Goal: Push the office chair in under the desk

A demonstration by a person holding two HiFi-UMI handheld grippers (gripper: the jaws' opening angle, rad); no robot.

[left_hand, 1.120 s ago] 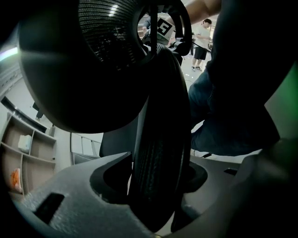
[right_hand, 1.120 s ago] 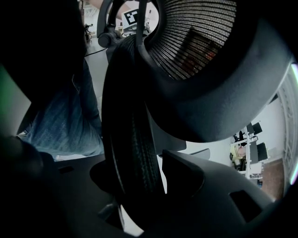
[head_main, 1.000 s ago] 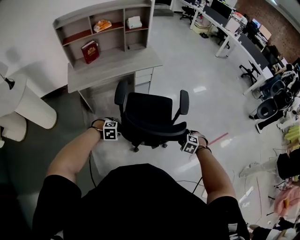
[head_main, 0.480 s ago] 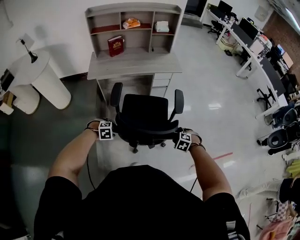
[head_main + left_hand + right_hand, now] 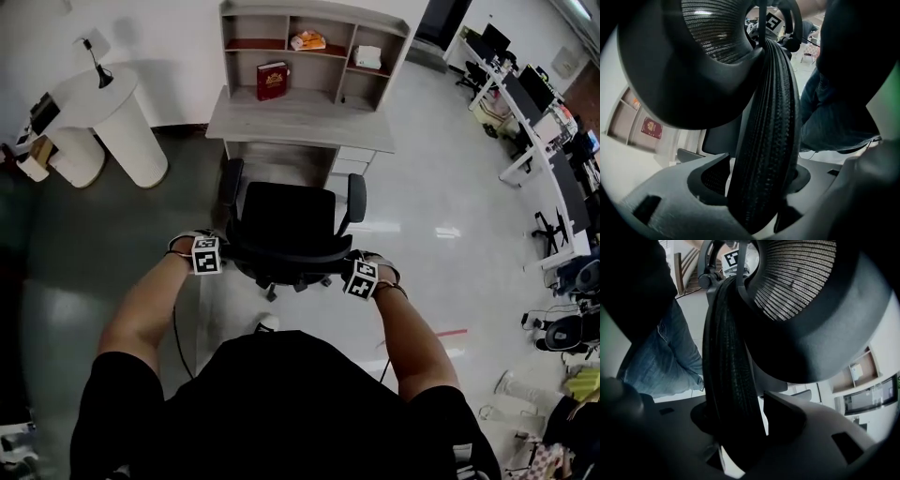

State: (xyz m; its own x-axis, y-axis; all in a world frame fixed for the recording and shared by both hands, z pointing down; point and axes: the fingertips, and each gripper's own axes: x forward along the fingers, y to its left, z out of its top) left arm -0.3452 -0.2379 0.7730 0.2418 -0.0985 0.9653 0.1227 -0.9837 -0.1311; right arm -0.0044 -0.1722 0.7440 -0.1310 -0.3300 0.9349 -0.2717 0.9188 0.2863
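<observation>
The office chair (image 5: 286,220) stands on the floor right in front of the desk (image 5: 300,127), its seat facing the knee space. Its armrests (image 5: 230,178) are up near the desk's front edge, but the seat is not yet underneath.

Both grippers point down onto the top rim of the backrest (image 5: 764,140), one at each end. The left gripper (image 5: 217,253) has just been opening its jaws. The rim sits between them, but loosely, with a thin strip of light beside it. The right gripper (image 5: 352,272) is clenched on the rim (image 5: 729,380), which fills the gap between its jaws.

The chair looks fairly heavy but should roll easily on its wheeled base (image 5: 272,292), so a steady, level push ought to move it. The backrest is mesh stretched in a stiff frame. The frame makes a firm place to push, while the mesh would give. The seat probably swivels, so uneven pressure from the two sides could turn it and drive an armrest into the desk edge. A hold at both ends of the rim, as here, suits it best.
</observation>
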